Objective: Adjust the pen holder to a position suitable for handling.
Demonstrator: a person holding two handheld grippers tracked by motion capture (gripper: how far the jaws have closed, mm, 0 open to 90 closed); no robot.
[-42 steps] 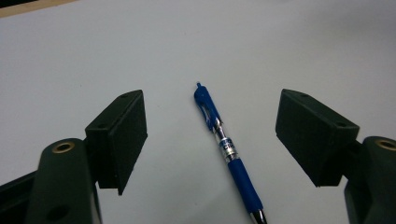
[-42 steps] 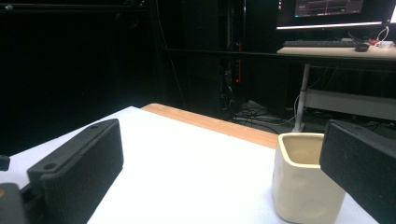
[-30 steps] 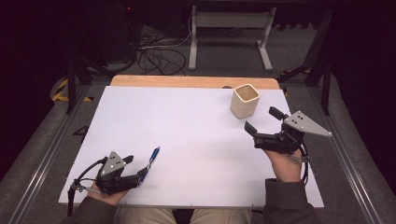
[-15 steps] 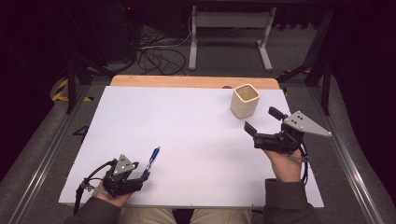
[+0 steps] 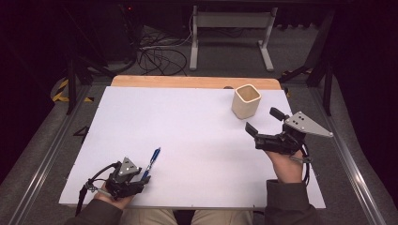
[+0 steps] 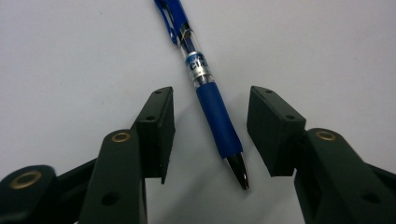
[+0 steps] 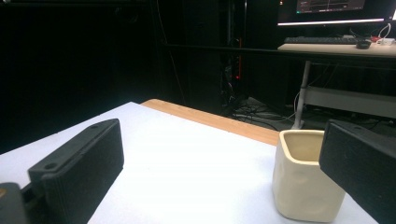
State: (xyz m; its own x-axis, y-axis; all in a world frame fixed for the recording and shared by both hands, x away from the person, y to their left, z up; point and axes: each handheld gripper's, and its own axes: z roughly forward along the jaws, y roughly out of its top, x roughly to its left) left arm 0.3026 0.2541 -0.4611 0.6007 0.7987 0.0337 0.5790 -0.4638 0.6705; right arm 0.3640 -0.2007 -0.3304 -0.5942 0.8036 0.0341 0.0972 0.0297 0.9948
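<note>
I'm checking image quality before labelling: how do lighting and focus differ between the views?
High view: white table evenly lit, surroundings dark. Left gripper view: pen sharp, casting a soft shadow, no glare. Right gripper view: cup clear, near jaws slightly soft, background dim apart from bright monitor.

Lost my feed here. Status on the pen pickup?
Left gripper closing, jaws astride blue pen, not gripping. Right gripper open near cup. Nothing in the way.
</note>
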